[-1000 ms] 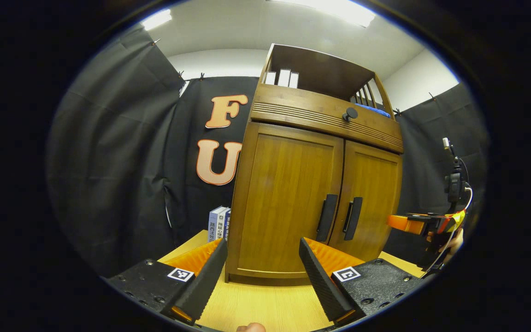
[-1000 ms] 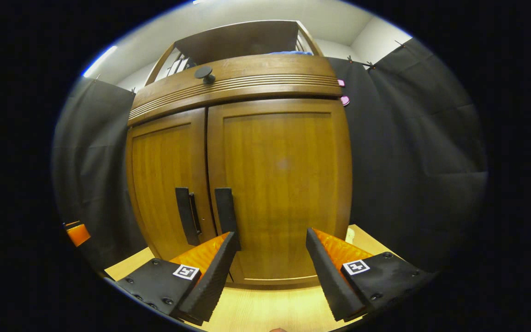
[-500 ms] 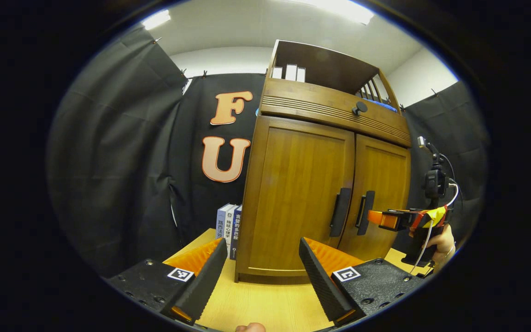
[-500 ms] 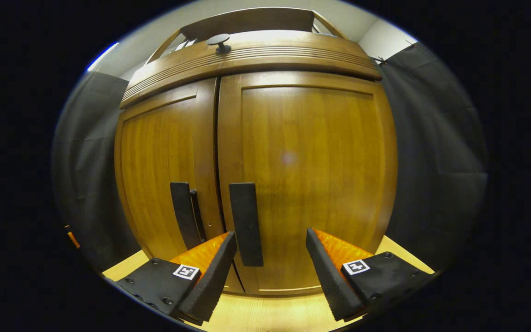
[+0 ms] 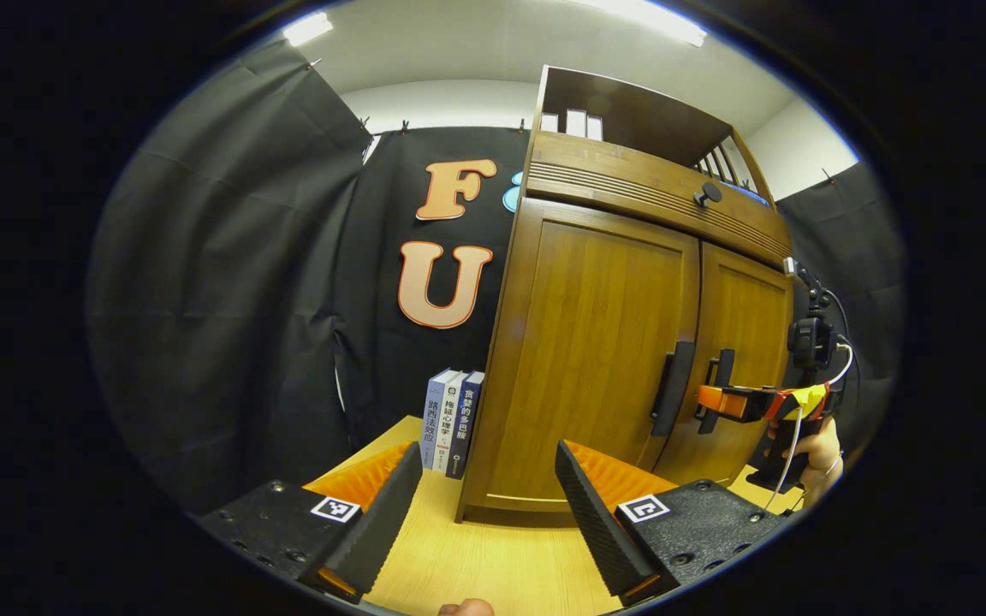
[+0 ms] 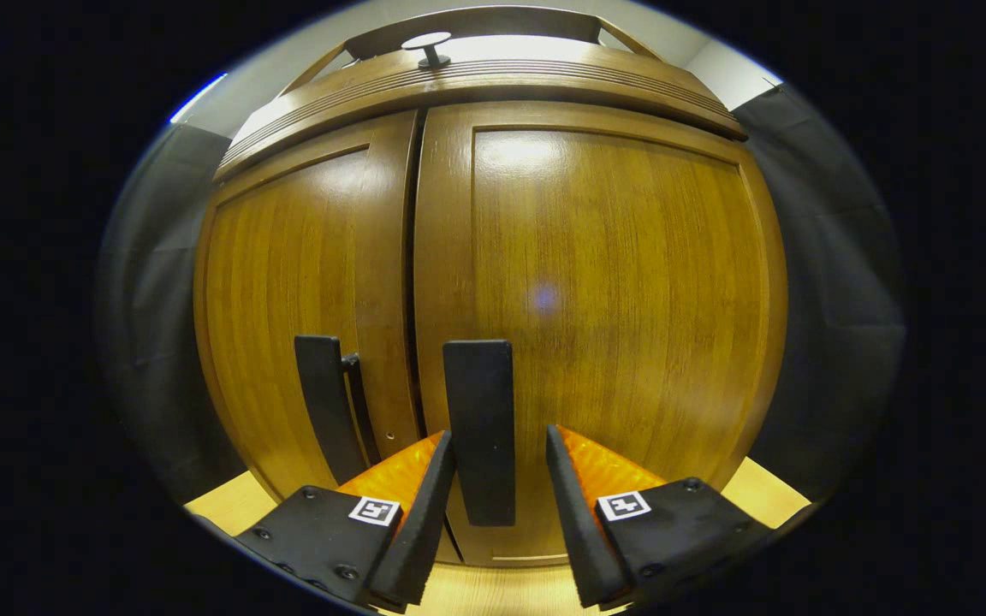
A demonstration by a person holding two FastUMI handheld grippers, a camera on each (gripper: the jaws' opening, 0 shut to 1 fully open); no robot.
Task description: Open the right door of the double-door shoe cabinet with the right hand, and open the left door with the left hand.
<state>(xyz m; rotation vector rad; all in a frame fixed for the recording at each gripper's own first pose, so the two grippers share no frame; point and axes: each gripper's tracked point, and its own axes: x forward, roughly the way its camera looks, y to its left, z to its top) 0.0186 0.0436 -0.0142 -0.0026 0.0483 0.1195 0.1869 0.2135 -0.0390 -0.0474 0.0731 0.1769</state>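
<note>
1. The brown wooden double-door shoe cabinet [image 6: 544, 257] stands on the light wooden tabletop [image 5: 493, 565], both doors closed.
2. The flat black right-door handle [image 6: 480, 428] sits at 12 o'clock from the right gripper [image 6: 500, 488], between its parted fingers; contact cannot be judged.
3. The black left-door handle [image 5: 671, 389] lies at 2 o'clock from the left gripper [image 5: 489, 513], well apart; fingers spread, holding nothing.
4. Upright blue-and-white books [image 5: 452, 421] stand beside the cabinet's left wall.
</note>
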